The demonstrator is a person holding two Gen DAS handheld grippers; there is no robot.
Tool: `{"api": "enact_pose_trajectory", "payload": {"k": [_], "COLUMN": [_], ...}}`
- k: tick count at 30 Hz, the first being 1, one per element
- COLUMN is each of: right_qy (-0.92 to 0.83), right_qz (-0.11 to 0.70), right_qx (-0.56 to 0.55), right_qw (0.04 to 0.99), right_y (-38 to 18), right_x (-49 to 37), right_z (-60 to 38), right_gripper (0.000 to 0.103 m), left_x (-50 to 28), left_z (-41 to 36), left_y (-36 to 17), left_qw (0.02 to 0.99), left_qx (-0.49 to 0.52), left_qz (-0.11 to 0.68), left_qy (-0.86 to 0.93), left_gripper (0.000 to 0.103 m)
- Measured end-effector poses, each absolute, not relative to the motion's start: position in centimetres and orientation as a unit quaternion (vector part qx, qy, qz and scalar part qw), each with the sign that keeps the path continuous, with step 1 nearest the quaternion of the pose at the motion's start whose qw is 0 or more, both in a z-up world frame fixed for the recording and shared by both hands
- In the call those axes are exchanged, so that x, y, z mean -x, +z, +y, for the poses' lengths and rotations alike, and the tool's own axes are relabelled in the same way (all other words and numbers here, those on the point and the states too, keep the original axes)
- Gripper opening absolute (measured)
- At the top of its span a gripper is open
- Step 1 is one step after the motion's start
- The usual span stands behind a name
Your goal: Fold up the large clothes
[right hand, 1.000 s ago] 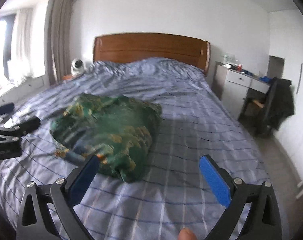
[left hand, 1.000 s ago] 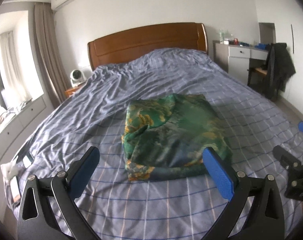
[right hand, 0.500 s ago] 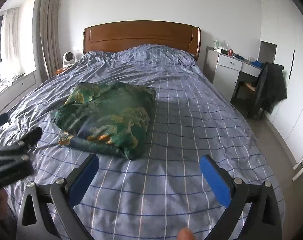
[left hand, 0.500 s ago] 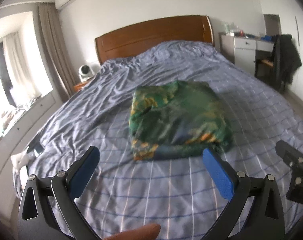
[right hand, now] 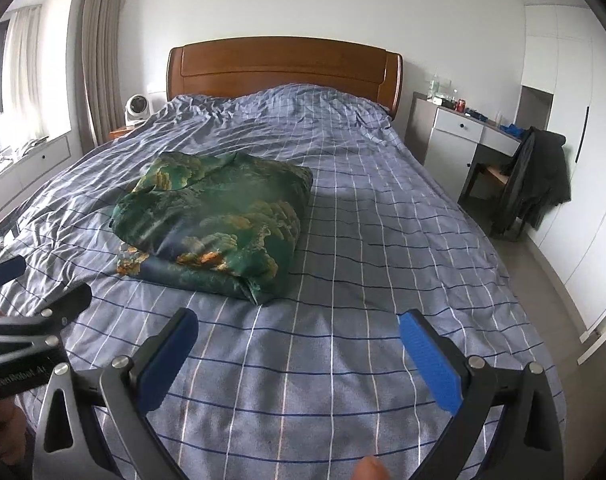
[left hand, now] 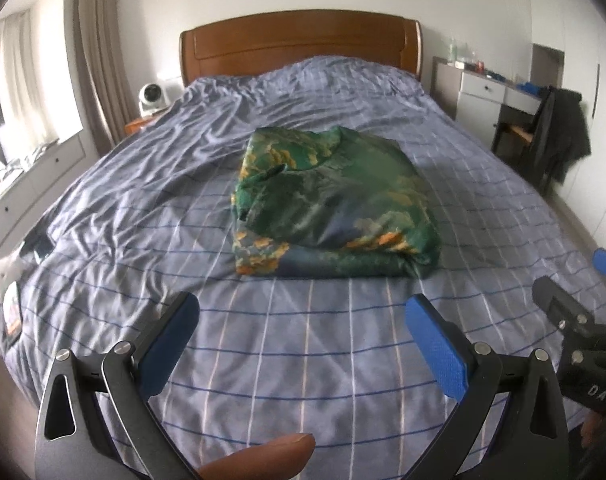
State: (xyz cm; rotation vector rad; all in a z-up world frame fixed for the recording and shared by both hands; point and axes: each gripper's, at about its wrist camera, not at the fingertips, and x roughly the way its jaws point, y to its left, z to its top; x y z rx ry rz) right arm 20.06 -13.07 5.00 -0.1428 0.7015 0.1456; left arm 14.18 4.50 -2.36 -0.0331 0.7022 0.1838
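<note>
A green garment with orange and yellow print (left hand: 335, 204) lies folded in a thick rectangle on the blue checked bedspread (left hand: 143, 208). It also shows in the right wrist view (right hand: 219, 228), left of centre. My left gripper (left hand: 303, 328) is open and empty, held above the bed's foot, well short of the garment. My right gripper (right hand: 299, 340) is open and empty too, to the right of the left one. Each gripper shows at the edge of the other's view: the right one (left hand: 575, 312) and the left one (right hand: 31, 304).
A wooden headboard (right hand: 283, 68) stands at the far end. A white desk (right hand: 467, 128) and a chair with a dark jacket (right hand: 535, 180) stand right of the bed. A small fan (left hand: 151, 98) and window cabinets (left hand: 35, 176) are on the left.
Both grippers have pulled back from the folded garment toward the foot of the bed and risen. The garment lies still and both grippers stay open.
</note>
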Motion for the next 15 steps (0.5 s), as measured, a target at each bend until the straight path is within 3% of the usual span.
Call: {"api": "enact_pose_trajectory", "payload": {"k": [15], "right_qy": [0.076], "right_qz": [0.337], "right_qx": [0.071], "right_qw": [0.936], "right_y": [5.04], "right_x": [-19.14], "right_z": [-13.08], "right_gripper": [0.103], "left_x": [-13.68], "left_z": [4.42], "left_y": [-2.35], "left_qw": [0.934], "left_qx": [0.025], "left_qz": [0.345], "left_qy": [0.089], "left_gripper": [0.103]}}
